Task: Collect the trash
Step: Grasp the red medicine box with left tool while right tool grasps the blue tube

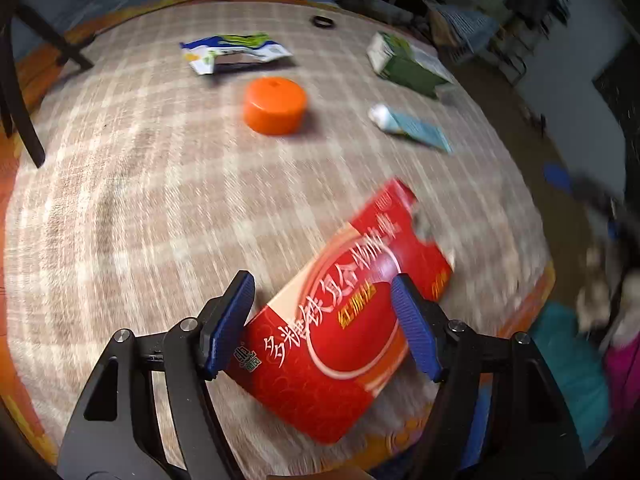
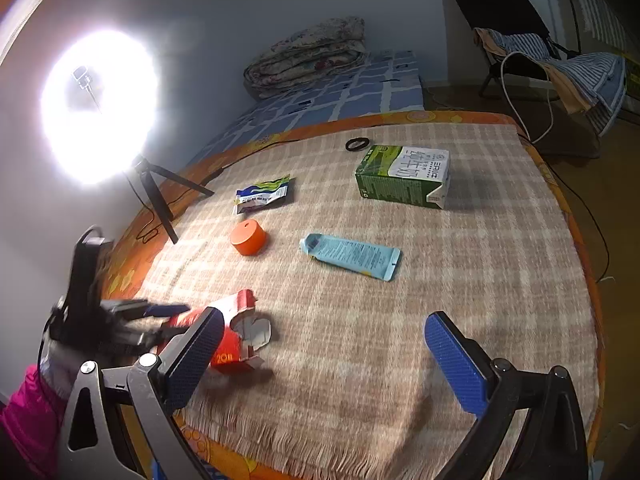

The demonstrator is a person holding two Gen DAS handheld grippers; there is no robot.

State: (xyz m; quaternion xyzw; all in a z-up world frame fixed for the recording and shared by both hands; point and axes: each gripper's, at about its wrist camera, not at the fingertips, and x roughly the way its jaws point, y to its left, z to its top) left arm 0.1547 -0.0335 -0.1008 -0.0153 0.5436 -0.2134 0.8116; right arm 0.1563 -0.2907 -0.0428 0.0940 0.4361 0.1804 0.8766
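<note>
Both tongs (image 1: 324, 324) agape, red box (image 1: 340, 320) between.

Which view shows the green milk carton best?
Right wrist view: the green milk carton lies sharp and unobstructed, label readable. The left wrist view shows it blurred and small near the far table edge.

Cap (image 2: 248, 237) left of tube (image 2: 352, 255), carton (image 2: 404, 176) behind, all on blanket (image 2: 460, 264).

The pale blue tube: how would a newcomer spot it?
On the checked blanket, look between the orange cap and the green milk carton. The pale blue tube lies flat there, the only long, flattened item with a crimped end.
</note>
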